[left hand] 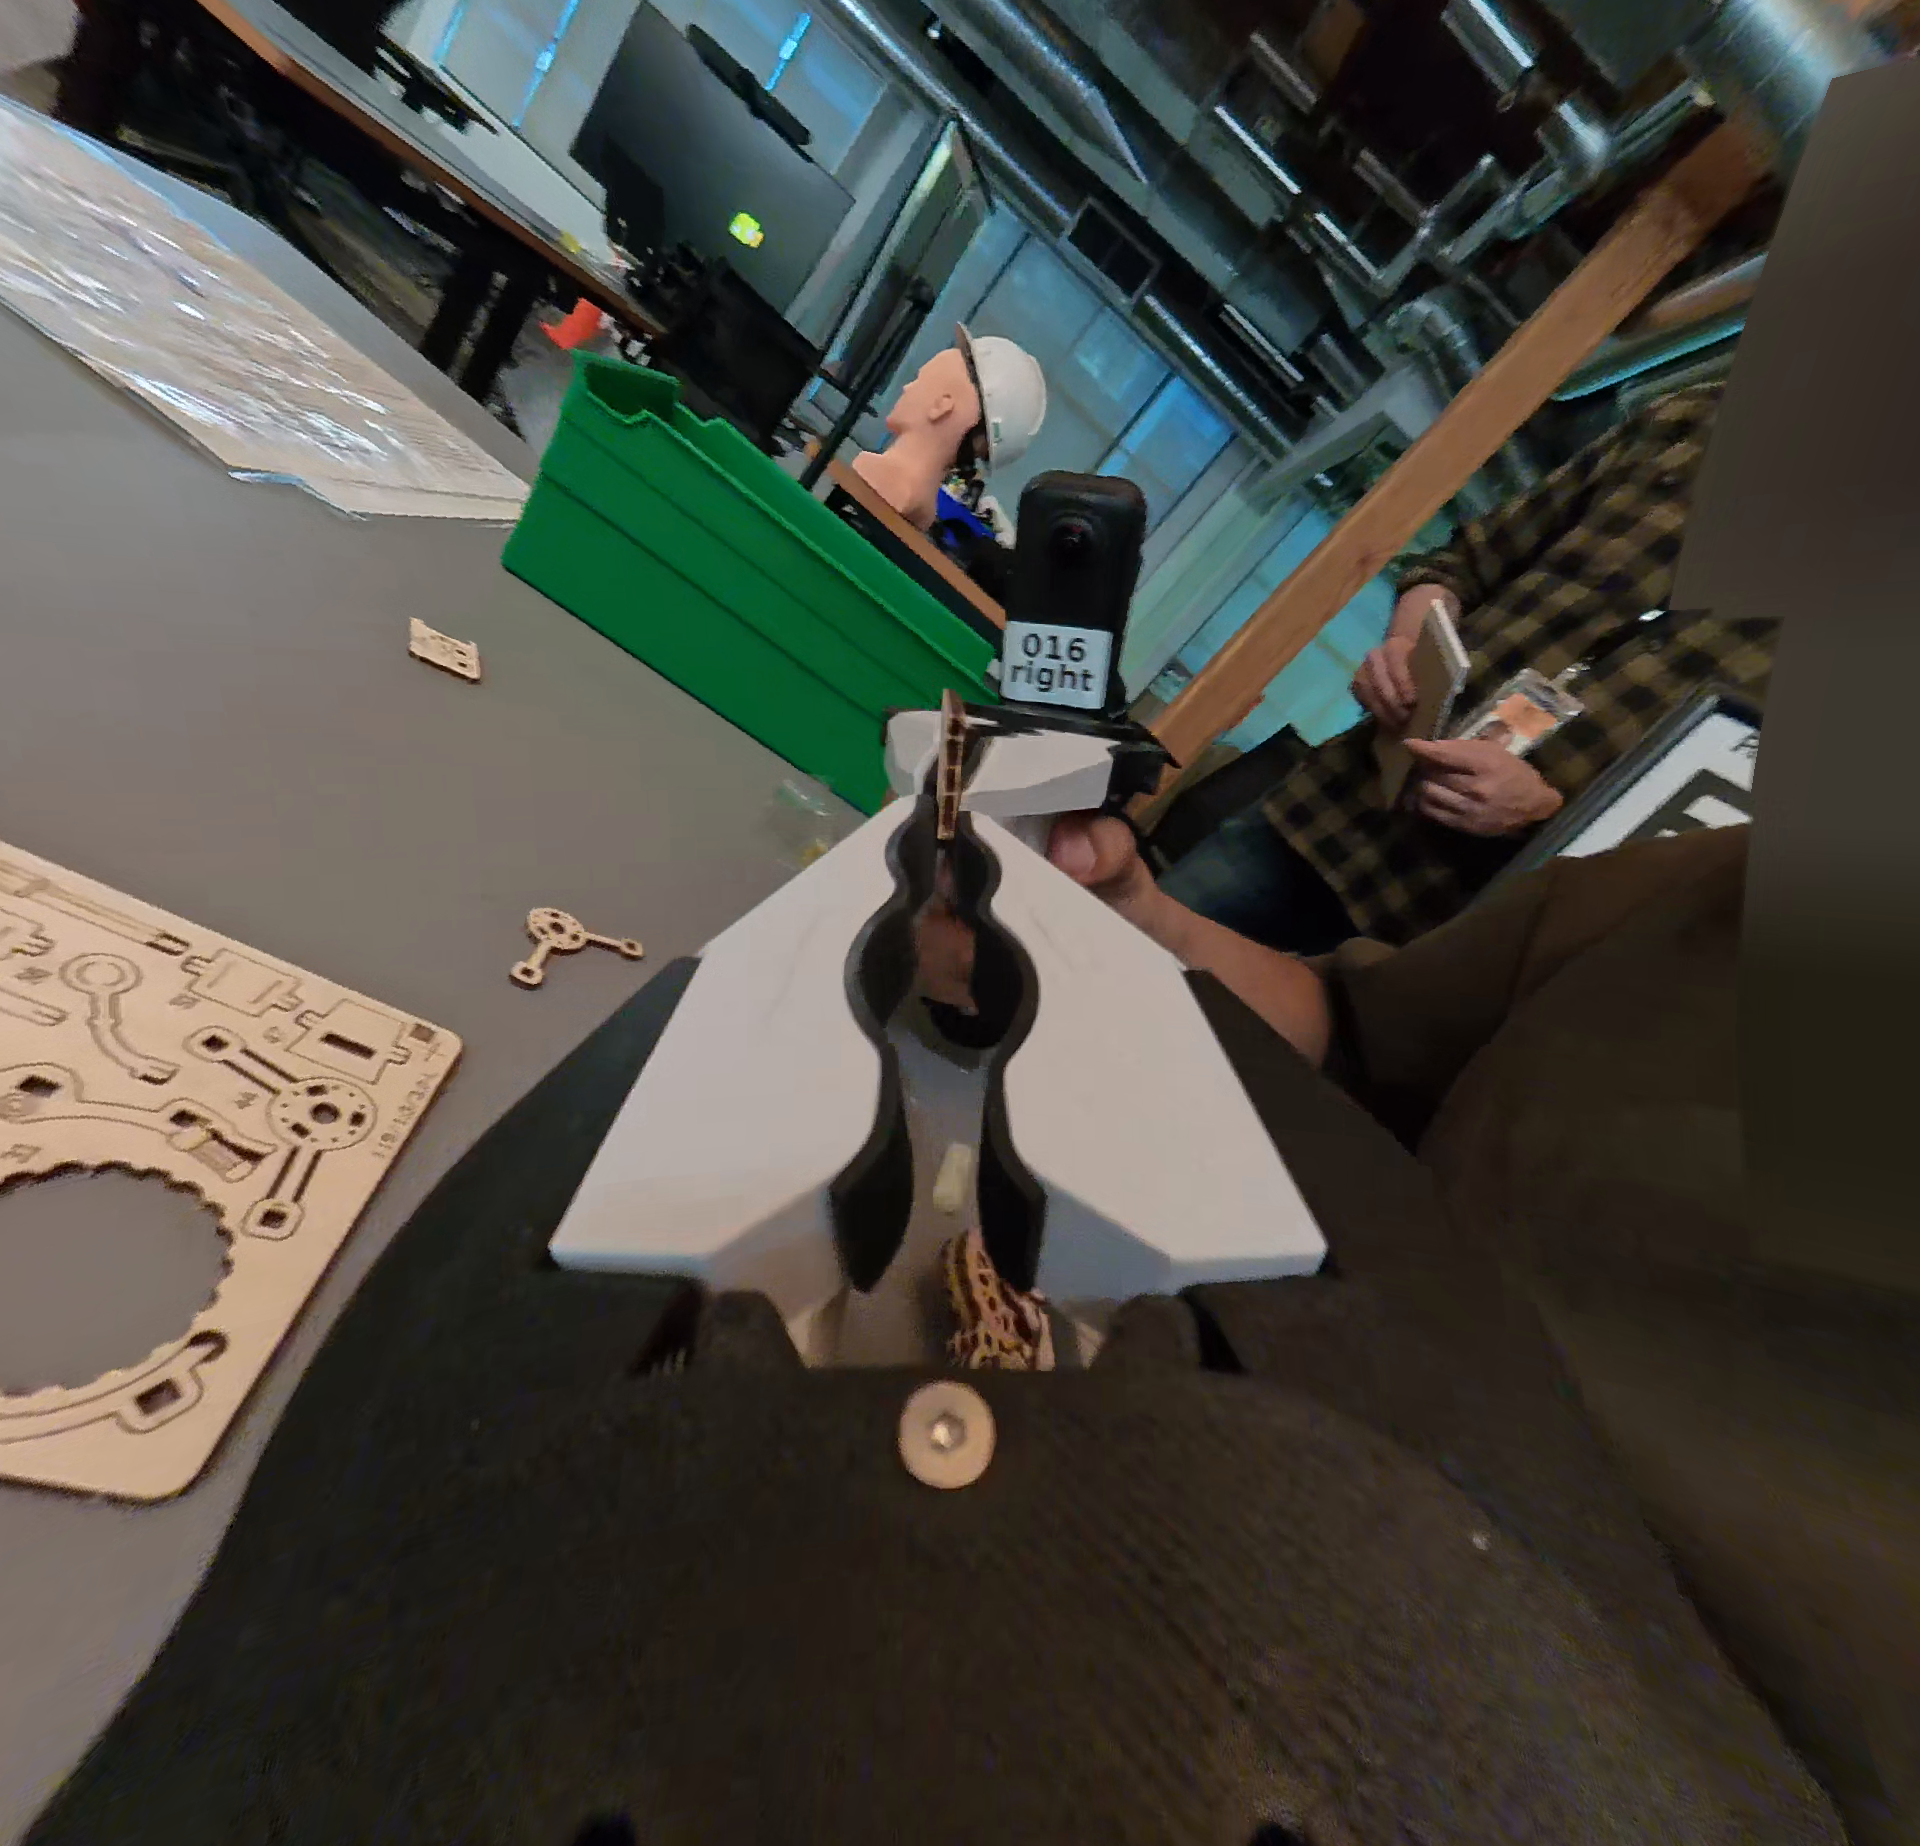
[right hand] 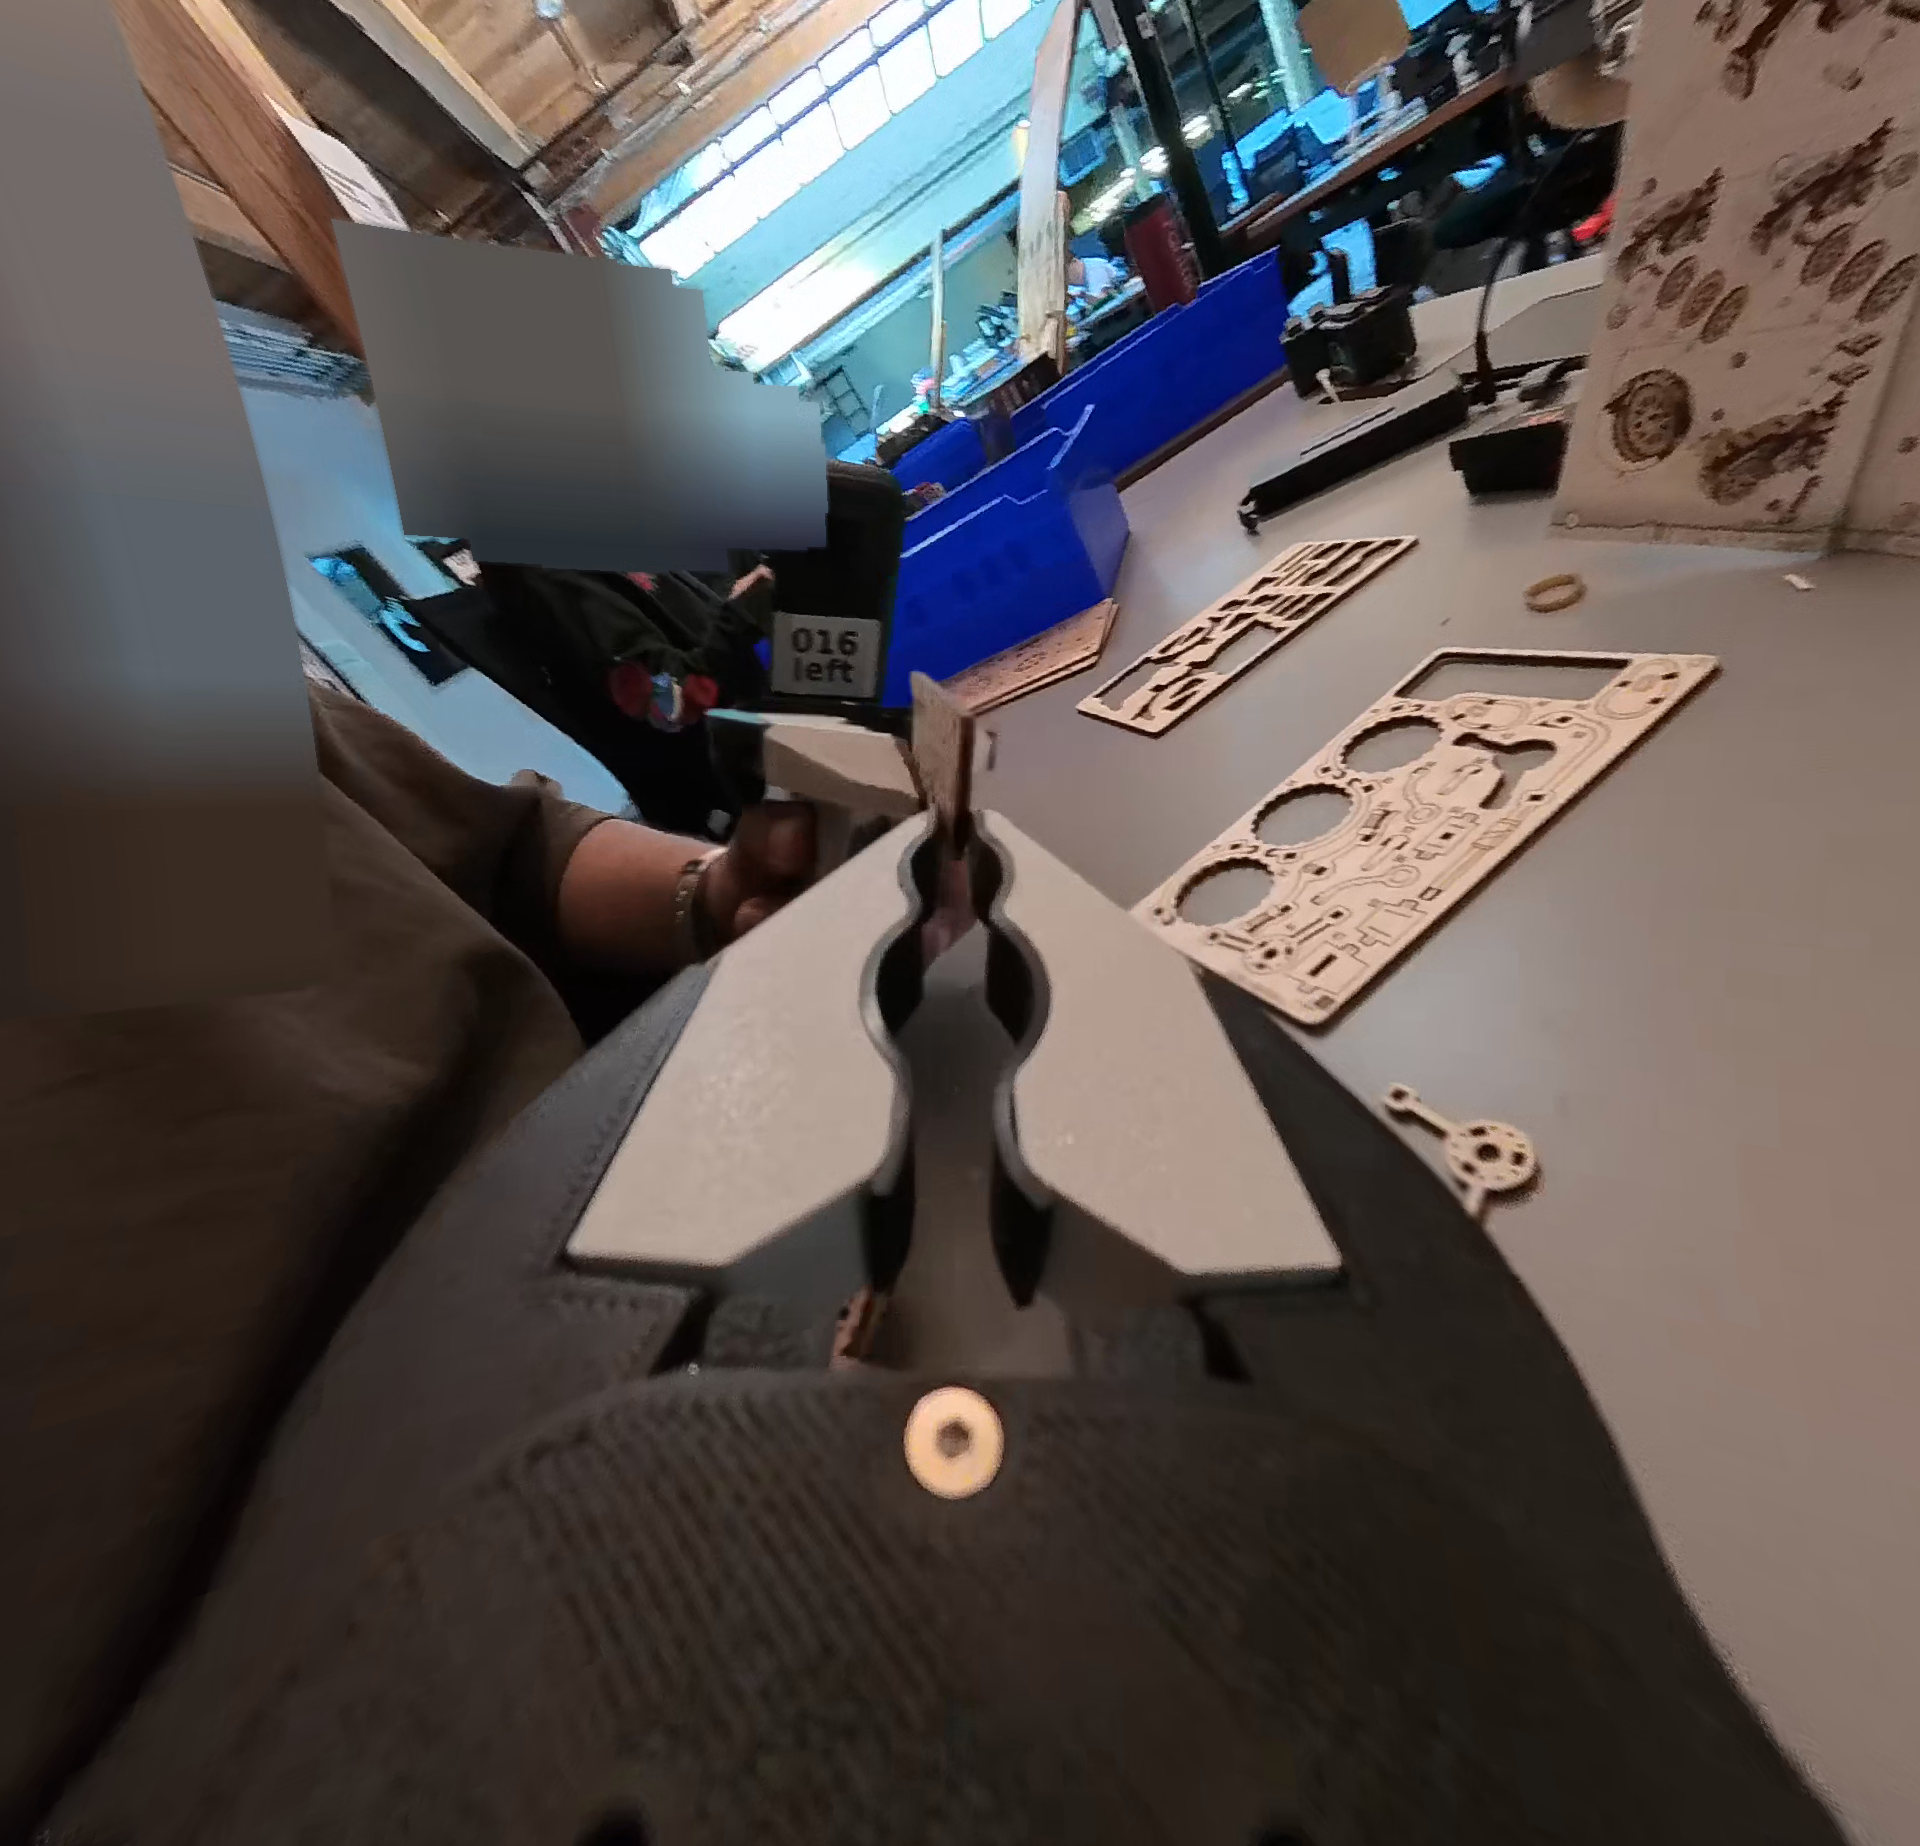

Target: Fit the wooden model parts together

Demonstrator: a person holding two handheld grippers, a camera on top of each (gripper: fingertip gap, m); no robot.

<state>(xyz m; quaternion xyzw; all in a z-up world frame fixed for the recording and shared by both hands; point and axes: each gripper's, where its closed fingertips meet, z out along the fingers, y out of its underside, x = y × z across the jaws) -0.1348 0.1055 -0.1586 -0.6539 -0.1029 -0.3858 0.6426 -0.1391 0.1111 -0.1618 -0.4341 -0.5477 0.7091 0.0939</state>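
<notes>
Two hand-held grippers meet tip to tip above a grey bench [left hand: 312,653], sharing a small laser-cut wooden part. In the left wrist view, the left gripper [left hand: 948,840] has its jaws pinched together on the lower edge of the thin plywood part [left hand: 952,768], seen edge-on just above centre frame. The right gripper [left hand: 997,768], beyond it, carries a black camera. In the right wrist view, the right gripper [right hand: 951,830] is likewise clamped on a wooden part [right hand: 940,757] at centre frame, with the left gripper [right hand: 894,768] touching it from the left. Whether the two hold one piece or two pieces already mated cannot be told.

Spare pieces lie on the bench: a punched-out plywood sheet [right hand: 1423,830] at right of the right wrist view, a second sheet [right hand: 1247,633] above it, and a loose round-headed lever piece [right hand: 1470,1152] at lower right. A green bin [left hand: 727,549] sits at upper centre of the left wrist view.

The plywood looks light, stiff and brittle. Its thin tabs would likely snap under twisting, so the safest hold appears to be on the flat faces close to the joint, pressing straight along the slot.
</notes>
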